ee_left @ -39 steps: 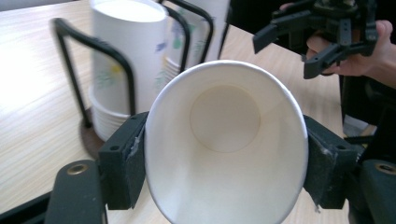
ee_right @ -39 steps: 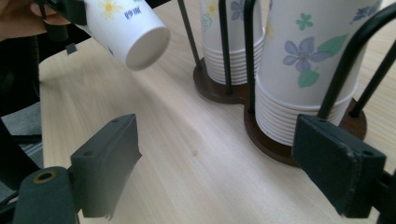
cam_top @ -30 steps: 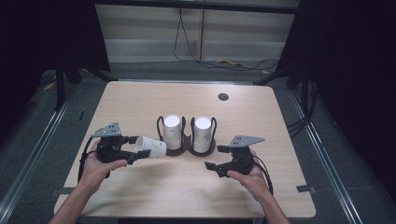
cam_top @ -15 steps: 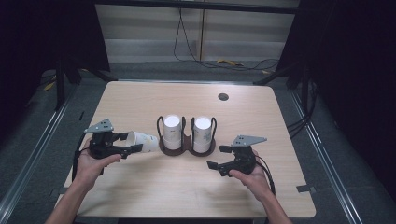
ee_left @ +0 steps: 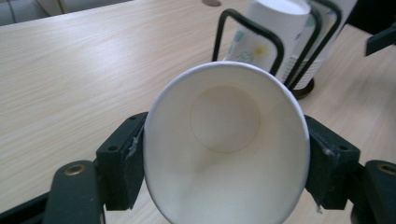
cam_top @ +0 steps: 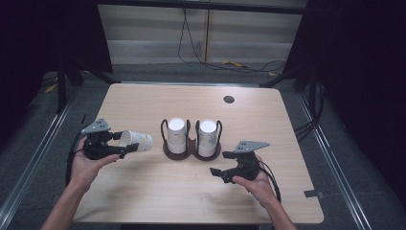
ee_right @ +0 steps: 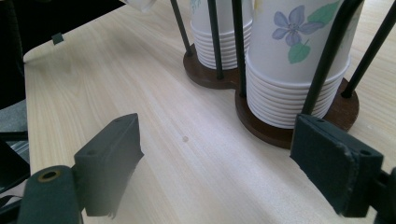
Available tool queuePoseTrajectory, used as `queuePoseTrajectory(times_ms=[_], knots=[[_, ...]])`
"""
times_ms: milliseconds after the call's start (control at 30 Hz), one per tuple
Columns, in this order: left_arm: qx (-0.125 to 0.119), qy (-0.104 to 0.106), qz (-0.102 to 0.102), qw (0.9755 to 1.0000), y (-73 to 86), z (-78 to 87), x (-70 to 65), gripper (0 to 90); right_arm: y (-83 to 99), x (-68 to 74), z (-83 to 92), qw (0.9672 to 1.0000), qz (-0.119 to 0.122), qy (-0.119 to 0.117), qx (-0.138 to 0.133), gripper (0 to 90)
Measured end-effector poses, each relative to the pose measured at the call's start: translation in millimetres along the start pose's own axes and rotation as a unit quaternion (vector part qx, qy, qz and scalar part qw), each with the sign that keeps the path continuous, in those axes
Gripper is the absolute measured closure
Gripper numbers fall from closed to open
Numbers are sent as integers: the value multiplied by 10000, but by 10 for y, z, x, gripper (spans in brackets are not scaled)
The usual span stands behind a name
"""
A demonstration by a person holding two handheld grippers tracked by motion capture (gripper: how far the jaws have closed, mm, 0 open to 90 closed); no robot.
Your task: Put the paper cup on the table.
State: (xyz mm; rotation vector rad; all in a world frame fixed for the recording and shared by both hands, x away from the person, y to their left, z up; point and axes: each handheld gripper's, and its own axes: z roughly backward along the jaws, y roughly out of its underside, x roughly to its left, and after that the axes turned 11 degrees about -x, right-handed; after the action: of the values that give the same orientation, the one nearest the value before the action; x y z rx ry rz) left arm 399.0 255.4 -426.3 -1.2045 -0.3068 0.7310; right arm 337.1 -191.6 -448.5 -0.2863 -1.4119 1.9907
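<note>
A white paper cup (cam_top: 136, 140) lies on its side in my left gripper (cam_top: 126, 144), a little above the table's left part, its base toward the cup holder. In the left gripper view the pads (ee_left: 122, 161) press the rim of the cup (ee_left: 224, 154) into an oval. The jaws have just been opening slightly, and the cup is still between them. A dark wooden holder (cam_top: 191, 154) with black wire loops carries two stacks of flowered cups (cam_top: 176, 133) at the table's middle. My right gripper (cam_top: 224, 164) rests open near the front right with nothing between its jaws, facing the holder base (ee_right: 261, 126).
The light wooden table (cam_top: 143, 105) has a round dark grommet (cam_top: 229, 99) at the far right. A strip of tape (cam_top: 312, 194) sits on the front right corner. Cables lie on the floor behind the table, and metal rails run along both sides.
My left gripper has carried the paper cup to the left, away from the holder, and slightly farther back. The right gripper has stayed where it was.
</note>
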Motion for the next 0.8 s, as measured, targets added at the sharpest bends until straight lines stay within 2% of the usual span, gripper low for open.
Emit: queuePoseTrajectory(times_ms=[167, 233, 333, 400, 467, 567, 667, 733, 800], knots=[[80, -207, 43, 9997, -32, -28, 101, 260, -2, 24, 14, 10000, 28, 17, -6, 162], [84, -224, 94, 9997, -44, -40, 145, 260, 0, 20, 11, 10000, 28, 22, 6, 164], [243, -157, 117, 9995, -91, -49, 173, 257, 10, 2, -1, 10000, 7, 15, 50, 169], [387, -218, 34, 9990, -115, -63, 185, 257, 19, -7, -18, 10000, -4, 8, 73, 169], [493, -234, 35, 9985, -131, -81, 217, 258, 19, -5, -28, 10000, 14, -9, 83, 170], [575, -398, 49, 9975, -143, -107, 277, 257, 17, 16, -35, 9999, 28, -26, 96, 169], [714, -528, 91, 9960, -145, -155, 340, 255, 21, 21, -43, 9999, 59, -27, 121, 169], [888, -753, 119, 9931, -151, -208, 355, 256, 23, 15, -47, 9999, 38, -28, 132, 169], [1042, -848, 47, 9909, -161, -245, 366, 256, 24, 8, -52, 9999, -6, -62, 127, 170]])
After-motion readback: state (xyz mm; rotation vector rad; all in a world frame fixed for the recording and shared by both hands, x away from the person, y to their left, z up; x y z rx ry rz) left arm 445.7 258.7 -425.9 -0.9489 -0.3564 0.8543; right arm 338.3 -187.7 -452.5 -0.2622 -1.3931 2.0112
